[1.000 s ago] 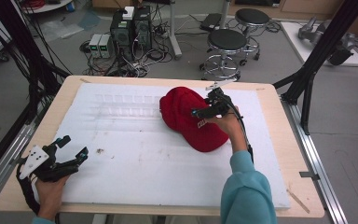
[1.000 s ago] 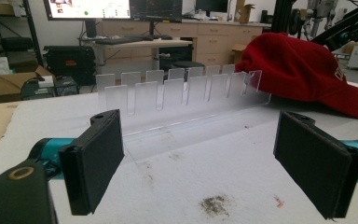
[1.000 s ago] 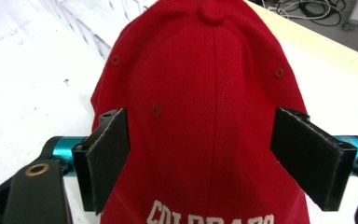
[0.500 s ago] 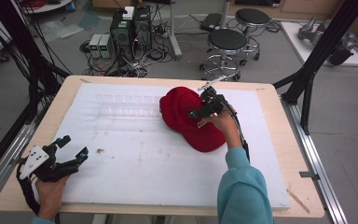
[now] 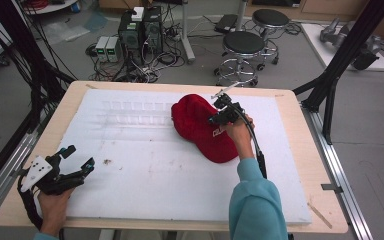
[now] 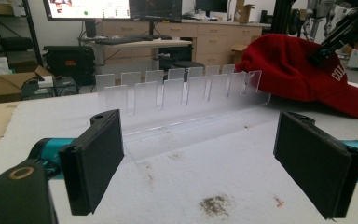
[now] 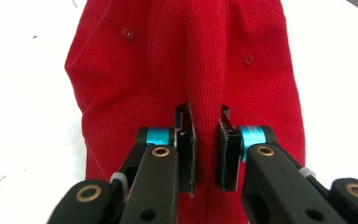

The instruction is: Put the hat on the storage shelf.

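**Red cap pinched at its crown**

A red cap (image 5: 202, 127) lies toward the table's (image 5: 300, 165) far right, on the white foam sheet (image 5: 145, 170). The right hand-held gripper (image 5: 221, 114) clamps a ridge of crown fabric between nearly closed jaws, apparently to lift it. The left hand-held gripper (image 5: 75, 161) waits at the near left corner, jaws wide apart and empty, facing a clear slotted rack (image 6: 186, 93) beside the cap.

cap (image 7: 135, 70): red ribbed cloth, matt | rack (image 6: 186, 100): clear glossy plastic
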Demonstrator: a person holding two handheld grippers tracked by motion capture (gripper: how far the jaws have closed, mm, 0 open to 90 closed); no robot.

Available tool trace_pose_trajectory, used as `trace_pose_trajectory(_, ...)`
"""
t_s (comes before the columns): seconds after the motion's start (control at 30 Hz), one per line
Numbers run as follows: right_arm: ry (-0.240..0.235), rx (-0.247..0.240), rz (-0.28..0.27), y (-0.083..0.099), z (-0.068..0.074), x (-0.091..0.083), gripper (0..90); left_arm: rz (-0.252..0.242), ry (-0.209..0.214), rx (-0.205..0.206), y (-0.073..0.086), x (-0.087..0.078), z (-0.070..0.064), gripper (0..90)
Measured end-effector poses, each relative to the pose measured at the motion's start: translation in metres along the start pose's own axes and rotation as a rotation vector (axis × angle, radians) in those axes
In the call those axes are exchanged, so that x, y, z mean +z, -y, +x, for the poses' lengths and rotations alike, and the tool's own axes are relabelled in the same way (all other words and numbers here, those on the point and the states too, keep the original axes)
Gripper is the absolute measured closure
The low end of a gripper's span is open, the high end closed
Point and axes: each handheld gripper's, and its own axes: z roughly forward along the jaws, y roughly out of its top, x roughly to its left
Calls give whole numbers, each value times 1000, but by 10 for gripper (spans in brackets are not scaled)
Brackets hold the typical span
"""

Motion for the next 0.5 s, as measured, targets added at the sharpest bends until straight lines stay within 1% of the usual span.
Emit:
trace_pose_trajectory(0.1,5,-3,-23,2,0,-2,831,0,-2,-5,0,0,0,161)
trace_pose_trajectory(0.13,2,9,-25,2,0,-3,831,1,-3,-5,0,0,1,161)
trace_pose_trajectory(0.23,2,2,-55,4,-1,-5,832,1,-7,-4,0,0,0,161)
trace_pose_trajectory(0.3,2,4,-65,3,0,-8,832,0,-9,-5,0,0,0,161)
trace_pose_trajectory(0.37,6,-7,-93,2,1,-12,833,1,-7,-5,0,0,0,159)
trace_pose_trajectory(0.5,1,-9,-134,1,3,-21,833,4,-11,-8,0,0,1,159)
